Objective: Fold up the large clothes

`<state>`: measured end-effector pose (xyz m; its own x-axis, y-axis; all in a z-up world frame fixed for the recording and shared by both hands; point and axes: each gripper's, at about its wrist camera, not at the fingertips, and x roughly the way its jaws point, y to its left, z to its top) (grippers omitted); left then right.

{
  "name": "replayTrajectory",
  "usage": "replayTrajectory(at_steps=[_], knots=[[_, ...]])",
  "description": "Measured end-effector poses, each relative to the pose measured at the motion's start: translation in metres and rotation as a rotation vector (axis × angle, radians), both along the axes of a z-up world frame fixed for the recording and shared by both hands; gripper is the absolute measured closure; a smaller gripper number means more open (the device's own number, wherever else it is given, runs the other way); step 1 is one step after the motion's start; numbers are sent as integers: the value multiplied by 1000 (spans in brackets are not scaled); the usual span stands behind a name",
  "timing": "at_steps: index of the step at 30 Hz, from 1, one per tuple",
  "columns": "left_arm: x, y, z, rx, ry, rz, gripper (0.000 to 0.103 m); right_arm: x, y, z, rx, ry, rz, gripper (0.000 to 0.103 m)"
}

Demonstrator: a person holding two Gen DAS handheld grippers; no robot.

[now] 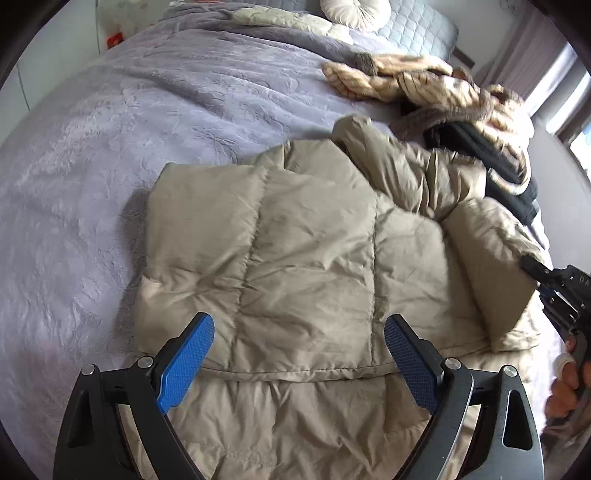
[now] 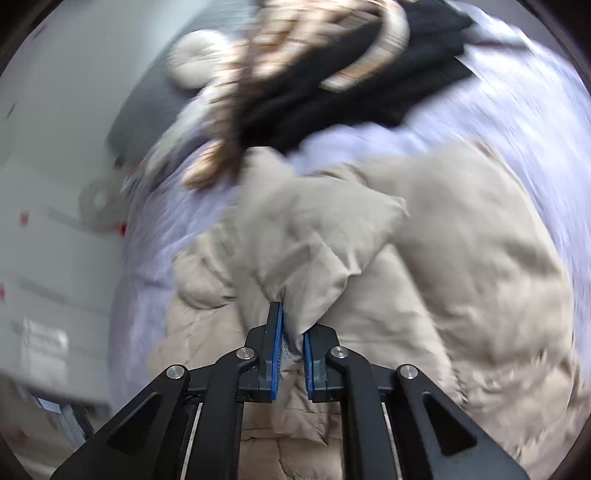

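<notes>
A beige quilted puffer jacket [image 1: 310, 240] lies spread on the lavender bed cover [image 1: 92, 166]. My left gripper [image 1: 299, 332] hovers over its lower middle, blue pads wide apart, nothing between them. At the right edge of the left wrist view, the right gripper [image 1: 532, 269] meets a folded-over beige panel, held by a hand [image 1: 565, 384]. In the blurred right wrist view, my right gripper [image 2: 293, 328] is shut on a bunched fold of the jacket [image 2: 321, 243], cloth pinched between the blue pads.
A heap of tan striped knit and black clothes [image 1: 461, 107] lies beyond the jacket, toward the far right. A round cream cushion [image 1: 354, 11] and a grey quilted pillow [image 1: 417, 29] sit at the head of the bed. A window [image 1: 576, 110] is on the right.
</notes>
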<state>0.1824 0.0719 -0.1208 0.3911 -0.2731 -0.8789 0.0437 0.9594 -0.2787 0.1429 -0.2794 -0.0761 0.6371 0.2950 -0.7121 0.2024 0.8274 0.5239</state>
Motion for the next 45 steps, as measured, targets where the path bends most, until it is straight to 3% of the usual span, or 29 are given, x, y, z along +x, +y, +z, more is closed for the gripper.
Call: replayTrajectory(at_steps=[4,6,9,11,13,15,21,23,24,25,26,28,30,33,36,38,43,45], knots=[[5,27,3,-180,35,35,8,8,87,17,-191,-62,283,92],[7,36,3,-242,46,43,8,7,126,9,-275,-27,405,89],[10,41,4,-296,52,30,8,0,155,-12,-386,75,495,68],[11,40,3,-332,61,11,8,-13,148,-16,-361,105,507,55],[12,34,-2,-374,81,-9,8,-28,122,-17,-287,129,480,43],[13,27,-8,-392,102,-23,8,-42,82,-21,-206,175,397,43],[24,-12,-30,-384,159,-82,8,-87,-68,-46,65,320,-42,43],[27,-25,-33,-354,158,-99,13,-98,-108,-58,190,316,-164,50],[28,-32,-32,-334,148,-113,47,-102,-124,-61,236,304,-217,57],[29,-38,-32,-319,157,-136,88,-103,-132,-62,240,300,-242,77],[30,-41,-33,-317,167,-142,90,-102,-138,-61,220,297,-261,91],[22,-40,-26,-324,132,-134,90,-98,-140,-56,168,277,-255,94],[9,-38,-21,-296,98,-139,90,-93,-135,-53,96,259,-208,94],[0,-32,-39,-254,144,-124,90,-86,-126,-70,63,288,-169,94],[3,-27,-54,-268,168,-113,86,-87,-123,-78,59,288,-174,95],[3,-22,-50,-256,168,-106,84,-76,-122,-78,52,286,-176,95],[-1,4,-16,-59,111,-64,84,-87,-128,-76,62,285,-175,95],[1,15,-1,-60,84,-54,84,-89,-126,-75,60,281,-176,95]])
